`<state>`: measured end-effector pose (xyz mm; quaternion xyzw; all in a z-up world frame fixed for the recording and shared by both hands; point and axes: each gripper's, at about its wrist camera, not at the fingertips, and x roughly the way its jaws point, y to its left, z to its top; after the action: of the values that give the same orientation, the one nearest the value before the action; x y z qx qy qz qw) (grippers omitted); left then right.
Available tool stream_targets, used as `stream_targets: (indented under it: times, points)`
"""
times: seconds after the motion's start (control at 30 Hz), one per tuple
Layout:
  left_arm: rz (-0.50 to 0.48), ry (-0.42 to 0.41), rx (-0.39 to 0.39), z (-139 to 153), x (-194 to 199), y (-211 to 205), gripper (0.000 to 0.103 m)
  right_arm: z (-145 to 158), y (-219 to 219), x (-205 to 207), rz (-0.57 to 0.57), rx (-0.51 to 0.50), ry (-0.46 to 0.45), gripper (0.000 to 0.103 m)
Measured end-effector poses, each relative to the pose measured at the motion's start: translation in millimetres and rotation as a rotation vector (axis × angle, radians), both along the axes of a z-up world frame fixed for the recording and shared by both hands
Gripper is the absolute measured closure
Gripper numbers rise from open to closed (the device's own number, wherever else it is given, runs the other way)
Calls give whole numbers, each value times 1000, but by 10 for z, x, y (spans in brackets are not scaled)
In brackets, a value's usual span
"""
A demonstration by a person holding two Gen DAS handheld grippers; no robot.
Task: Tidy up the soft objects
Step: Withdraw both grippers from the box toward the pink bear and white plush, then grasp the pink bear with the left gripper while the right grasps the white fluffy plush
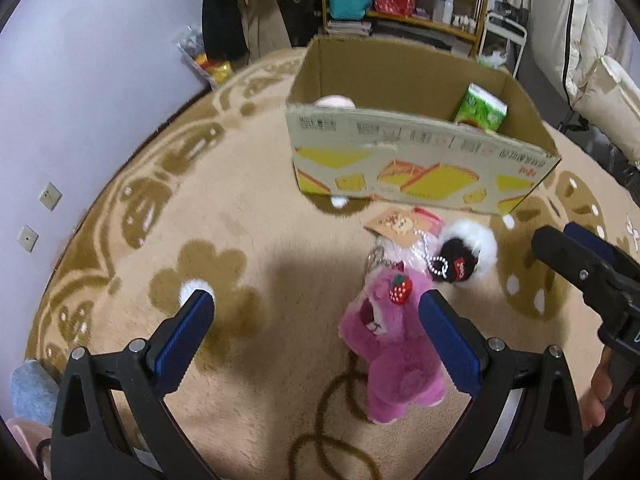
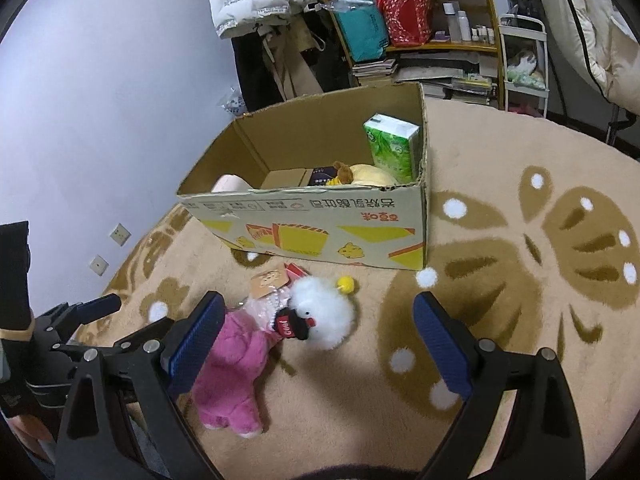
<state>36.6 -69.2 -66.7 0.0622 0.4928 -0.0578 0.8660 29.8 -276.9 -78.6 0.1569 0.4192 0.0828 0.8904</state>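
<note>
pale plush (image 1: 334, 101) mostly behind box wall (image 1: 400, 140)

Pink, white and yellow on a tan floral rug

The rug (image 2: 500, 152) is beige with darker tan flower and leaf shapes dotted white; on it, a magenta-pink plush bear (image 1: 394, 364) wears a red strawberry with white seeds, and beside it a fluffy white plush (image 2: 324, 316) carries a black patch and a yellow pom-pom. The cardboard box (image 2: 320, 232) is brown kraft printed with yellow and red blocks, holding a green-and-white leaf-patterned pack (image 2: 394, 152). Both grippers show blue ribbed pads on black.
</note>
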Motion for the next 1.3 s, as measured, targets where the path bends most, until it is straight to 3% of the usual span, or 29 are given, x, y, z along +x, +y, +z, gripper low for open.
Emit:
stream_targets:
  times: [0.37,0.77,0.97,1.03,1.23,1.3]
  points:
    - [-30,91,11,-236,102,-208,1,-315,102,236,62,-9,88,4]
    - [-87,174,22,-542,159,-414,2,-572,69,409,57,60,180,4]
    - [-121,207,55,-660,126,-517,2,-665,108,469,68,66,206,10]
    - [-125,199,99,-692,99,-539,2,-694,123,484,72,64,215,11]
    - [-141,199,122,-722,56,-598,20,-726,144,501,79,67,221,18]
    - [-139,206,113,-724,48,-595,32,-727,118,493,75,84,219,18]
